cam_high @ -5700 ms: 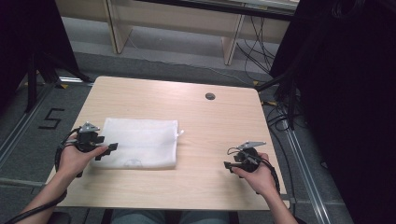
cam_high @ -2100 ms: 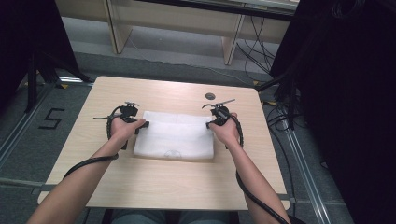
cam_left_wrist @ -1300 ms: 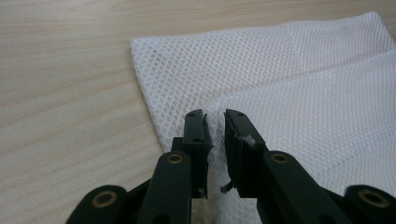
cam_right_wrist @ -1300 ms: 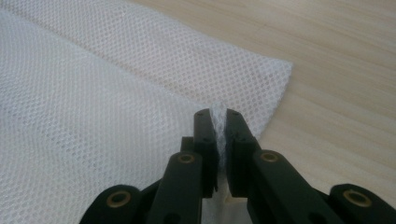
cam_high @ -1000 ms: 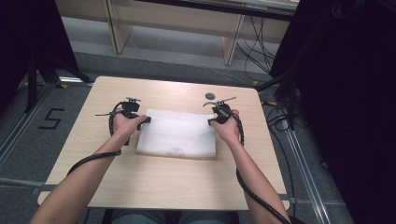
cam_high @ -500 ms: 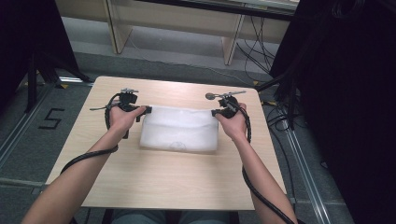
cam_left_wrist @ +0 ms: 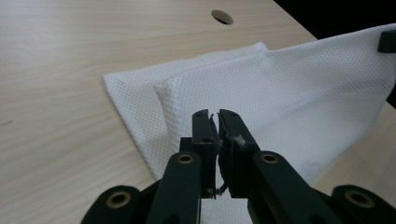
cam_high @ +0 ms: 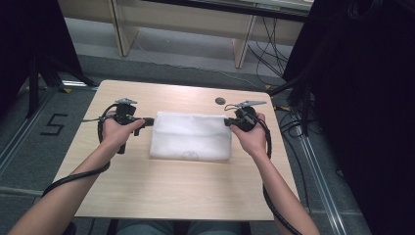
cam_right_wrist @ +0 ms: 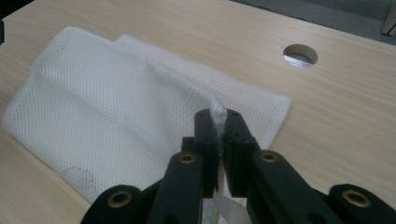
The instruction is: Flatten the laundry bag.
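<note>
We sit at a pale wooden worktop (cam_high: 161, 191) and look down on it from above. Grey floor surrounds it, with a white figure 5 (cam_high: 53, 125) marked on the floor to the left. A dark round hole (cam_high: 220, 101) sits in the worktop near its far edge, to the right of the middle.

A white mesh bag (cam_high: 191, 136) lies across the middle of the worktop, toward the far side. Its near part rests flat on the wood. Its far edge is lifted off the surface and stretched between our two hands, so the upper layer slopes up from the worktop. A faint round mark shows on the bag close to its near edge.

Our left tongs (cam_high: 147, 121) hold the bag's far left corner. In the left gripper view, the tongs (cam_left_wrist: 214, 117) have just been closing, and a thin edge of mesh (cam_left_wrist: 280, 93) is pinched between the nearly meeting jaws. The rest of the bag stretches away to the right.

Our right tongs (cam_high: 228, 122) hold the bag's far right corner. In the right gripper view, these tongs (cam_right_wrist: 217, 117) are clamped on a bunched ridge of mesh (cam_right_wrist: 93, 112) that rises between the jaws. The hole (cam_right_wrist: 300, 54) lies beyond the bag there.

A black cable (cam_high: 73, 177) trails from each gripper back along our forearms.
</note>
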`<state>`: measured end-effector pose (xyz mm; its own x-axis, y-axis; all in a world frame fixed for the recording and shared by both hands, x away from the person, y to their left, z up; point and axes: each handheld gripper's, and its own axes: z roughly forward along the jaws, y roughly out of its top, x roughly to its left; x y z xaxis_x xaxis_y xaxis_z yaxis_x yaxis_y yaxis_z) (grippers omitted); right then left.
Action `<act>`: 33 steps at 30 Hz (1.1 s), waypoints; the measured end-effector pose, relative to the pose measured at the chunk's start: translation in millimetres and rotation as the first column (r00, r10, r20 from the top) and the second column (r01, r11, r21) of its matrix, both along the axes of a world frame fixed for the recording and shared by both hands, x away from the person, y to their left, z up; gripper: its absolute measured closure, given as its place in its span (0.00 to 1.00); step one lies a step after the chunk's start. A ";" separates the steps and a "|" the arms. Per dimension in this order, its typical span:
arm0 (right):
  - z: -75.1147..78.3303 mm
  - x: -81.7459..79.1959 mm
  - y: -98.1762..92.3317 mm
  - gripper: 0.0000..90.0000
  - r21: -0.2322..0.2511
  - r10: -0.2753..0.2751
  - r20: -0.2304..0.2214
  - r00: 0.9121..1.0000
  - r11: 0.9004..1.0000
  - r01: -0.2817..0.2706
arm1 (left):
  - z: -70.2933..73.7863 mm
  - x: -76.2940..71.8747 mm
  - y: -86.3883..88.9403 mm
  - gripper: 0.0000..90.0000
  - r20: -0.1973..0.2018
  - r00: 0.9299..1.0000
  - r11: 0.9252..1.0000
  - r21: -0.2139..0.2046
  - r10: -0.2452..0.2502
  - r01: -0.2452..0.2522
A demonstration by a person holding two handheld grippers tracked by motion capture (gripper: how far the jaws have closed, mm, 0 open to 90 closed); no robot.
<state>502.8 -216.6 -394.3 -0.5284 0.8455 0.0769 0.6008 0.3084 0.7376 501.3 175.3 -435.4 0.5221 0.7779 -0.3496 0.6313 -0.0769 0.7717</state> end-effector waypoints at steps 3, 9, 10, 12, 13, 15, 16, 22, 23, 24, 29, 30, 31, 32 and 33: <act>-3.0 0.6 -0.3 0.97 -0.005 0.021 0.020 1.000 1.000 -0.020 | -4.8 1.8 -2.3 0.94 -0.007 1.000 1.000 -0.004 0.010 -0.010; -6.6 -2.1 4.6 0.97 -0.030 0.066 0.015 0.998 0.997 -0.065 | -15.8 20.2 -8.5 0.62 -0.036 0.996 0.996 0.046 0.078 -0.077; -5.7 -3.5 6.0 0.97 -0.020 0.051 0.002 0.999 0.998 -0.051 | -17.1 23.1 -10.1 0.60 -0.042 0.996 0.996 0.049 0.081 -0.079; -7.3 -3.1 6.1 0.97 -0.024 0.058 0.014 0.998 0.998 -0.058 | -21.0 34.7 -15.8 0.56 -0.060 0.994 0.994 0.076 0.087 -0.082; -7.3 -3.1 6.1 0.97 -0.024 0.058 0.014 0.998 0.998 -0.058 | -21.0 34.7 -15.8 0.55 -0.060 0.994 0.994 0.076 0.087 -0.082; -8.2 -4.9 6.4 0.97 -0.021 0.055 -0.001 0.999 0.998 -0.055 | -25.6 45.3 -19.9 0.52 -0.084 0.992 0.991 0.109 0.091 -0.081; -9.2 -4.4 5.5 0.97 -0.033 0.066 0.016 0.998 0.997 -0.066 | -27.1 49.4 -21.9 0.51 -0.105 0.990 0.991 0.102 0.094 -0.084; -11.9 -6.4 4.4 0.97 -0.014 0.059 -0.001 0.998 0.998 -0.059 | -36.8 67.0 -36.7 0.45 -0.167 0.982 0.986 0.157 0.086 -0.059; -13.0 -6.3 4.1 0.97 -0.023 0.061 0.006 0.998 0.998 -0.061 | -37.4 67.7 -37.5 0.46 -0.169 0.982 0.984 0.171 0.083 -0.054; -13.0 -6.3 4.1 0.97 -0.023 0.061 0.006 0.998 0.998 -0.061 | -37.4 67.7 -37.5 0.48 -0.169 0.982 0.984 0.171 0.083 -0.054; -15.1 -7.3 5.6 0.97 -0.007 0.045 0.023 0.999 0.999 -0.044 | -41.2 69.5 -43.8 0.58 -0.180 0.982 0.973 0.231 0.056 -0.013; -14.9 -7.3 5.3 0.97 -0.009 0.048 0.018 0.999 0.999 -0.047 | -42.5 70.3 -45.4 0.59 -0.181 0.982 0.971 0.239 0.054 -0.009; -14.9 -7.3 5.3 0.97 -0.009 0.048 0.018 0.999 0.999 -0.047 | -42.5 70.3 -45.4 0.60 -0.181 0.982 0.971 0.239 0.054 -0.009; -14.4 -7.6 4.9 0.97 -0.016 0.051 0.009 0.999 0.999 -0.050 | -43.6 70.3 -46.7 0.60 -0.181 0.982 0.969 0.246 0.053 -0.007; -14.1 -8.0 5.2 0.97 -0.011 0.053 -0.007 0.999 0.999 -0.053 | -45.2 70.5 -47.9 0.60 -0.186 0.981 0.966 0.259 0.047 0.003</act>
